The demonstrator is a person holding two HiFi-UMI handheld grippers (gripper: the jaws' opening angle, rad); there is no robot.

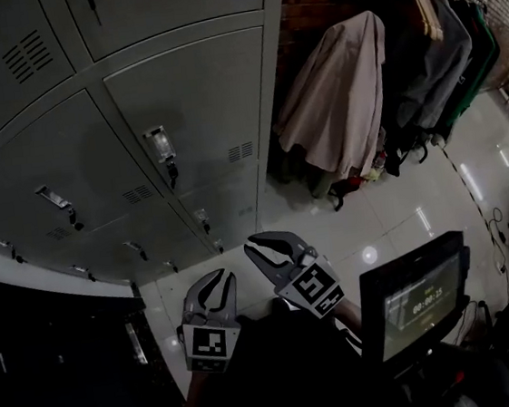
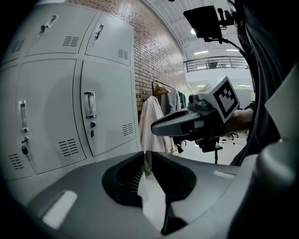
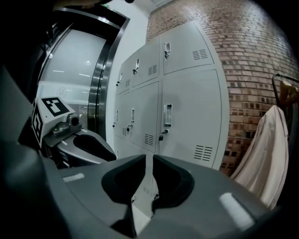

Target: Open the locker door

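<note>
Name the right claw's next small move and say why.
Probably carry the right claw forward to the handle of the door ahead: that door is closed, and the claw is slightly open, empty and well short of it.

Grey left gripper [image 1: 214, 279] and right gripper [image 1: 252, 244], black-lined jaws, a white cube [image 1: 207, 345] with black square markers on each

Head camera sits high and looks steeply down: lockers [image 1: 188, 105] upper left, coats [image 1: 334, 98] upper right, left gripper [image 1: 220, 282] and right gripper [image 1: 265, 242] low and close. Each gripper camera looks along its own jaws. The left has the lockers near on its left; the right faces them more squarely. I find lockers and coats in all three views, and each gripper camera catches the other gripper.
</note>
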